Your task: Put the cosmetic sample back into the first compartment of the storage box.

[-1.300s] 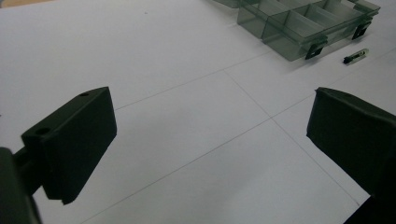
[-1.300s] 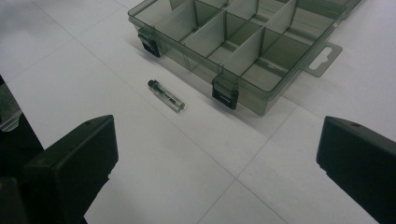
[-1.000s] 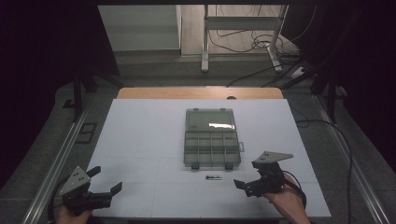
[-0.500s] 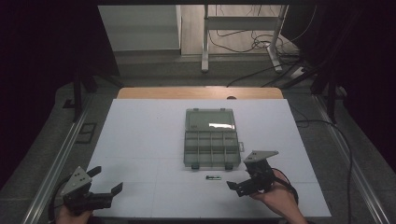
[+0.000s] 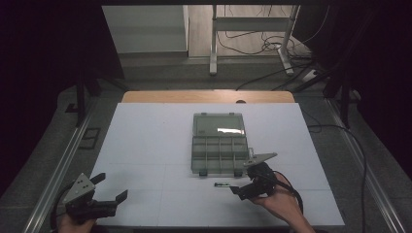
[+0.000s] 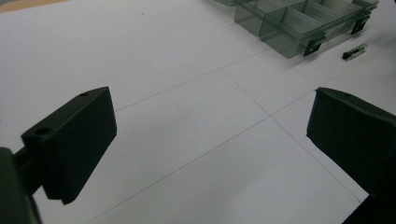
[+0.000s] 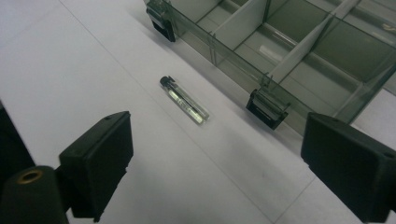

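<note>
A small clear vial with a black cap [image 5: 222, 184] [image 7: 184, 100] lies on the white mat [image 5: 145, 145], just in front of a clear grey compartment box [image 5: 218, 155] whose lid is open toward the back. My right gripper [image 5: 243, 184] [image 7: 219, 163] hovers low just right of the vial and points at it. Its jaws are open and have just been closing a little, with nothing between them; the vial lies ahead of the tips. My left gripper [image 5: 111, 187] [image 6: 205, 140] rests open and empty at the front left corner. From there the vial [image 6: 355, 50] and the box [image 6: 299, 23] are far off.
The box's front latches [image 7: 267, 108] stick out toward the vial. A wooden table edge [image 5: 209, 96] runs along the back. Metal rails [image 5: 63, 160] flank the mat. Cables and a table leg [image 5: 213, 43] are on the floor beyond.
The right hand and its gripper have slid left toward the vial. The left gripper has stayed in place.
</note>
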`<action>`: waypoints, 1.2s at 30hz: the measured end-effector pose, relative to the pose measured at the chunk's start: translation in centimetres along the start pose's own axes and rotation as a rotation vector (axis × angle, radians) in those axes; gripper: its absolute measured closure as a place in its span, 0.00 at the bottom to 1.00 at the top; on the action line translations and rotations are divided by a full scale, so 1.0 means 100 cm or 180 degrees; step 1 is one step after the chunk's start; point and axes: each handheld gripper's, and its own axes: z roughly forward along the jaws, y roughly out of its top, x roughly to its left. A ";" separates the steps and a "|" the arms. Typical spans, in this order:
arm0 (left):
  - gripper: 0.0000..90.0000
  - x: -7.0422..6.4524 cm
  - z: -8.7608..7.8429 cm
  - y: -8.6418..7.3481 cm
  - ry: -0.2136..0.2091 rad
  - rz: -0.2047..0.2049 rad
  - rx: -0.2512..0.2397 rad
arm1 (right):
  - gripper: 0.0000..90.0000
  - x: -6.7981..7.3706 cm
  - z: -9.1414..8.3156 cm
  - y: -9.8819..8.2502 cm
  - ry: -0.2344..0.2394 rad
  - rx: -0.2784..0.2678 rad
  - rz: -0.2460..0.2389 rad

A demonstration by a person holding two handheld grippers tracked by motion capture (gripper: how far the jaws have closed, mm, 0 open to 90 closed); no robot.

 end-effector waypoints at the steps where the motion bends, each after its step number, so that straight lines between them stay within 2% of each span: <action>1: 0.02 0.000 0.000 0.000 0.0000 0.0002 0.0002 | 0.15 0.001 0.001 0.001 0.0002 0.0014 -0.0011; 3: 0.02 0.000 0.000 0.000 0.0002 0.0006 0.0003 | 0.20 0.002 0.004 0.002 -0.0013 0.0058 -0.0107; 11: 0.02 -0.001 0.001 0.001 0.0020 0.0038 0.0026 | 0.39 0.005 0.020 0.010 0.0095 0.0169 -0.0199; 17: 0.02 0.000 0.000 0.000 0.0006 0.0018 0.0008 | 0.46 0.007 0.029 0.014 0.0164 0.0239 -0.0259; 20: 0.02 0.000 0.000 0.000 0.0004 0.0022 0.0009 | 0.47 0.007 0.034 0.016 0.0221 0.0277 -0.0199; 23: 0.02 0.000 0.000 0.000 0.0000 0.0030 0.0015 | 0.53 0.008 0.039 0.019 0.0216 0.0328 -0.0322; 25: 0.02 0.000 0.000 0.000 -0.0003 0.0024 0.0012 | 0.54 0.008 0.040 0.019 0.0211 0.0343 -0.0354; 29: 0.02 0.000 0.000 0.000 -0.0009 0.0019 0.0005 | 0.66 0.009 0.049 0.024 0.0253 0.0417 -0.0399; 36: 0.02 0.000 0.000 0.000 -0.0019 0.0011 -0.0001 | 0.77 0.015 0.060 0.028 0.0265 0.0495 -0.0589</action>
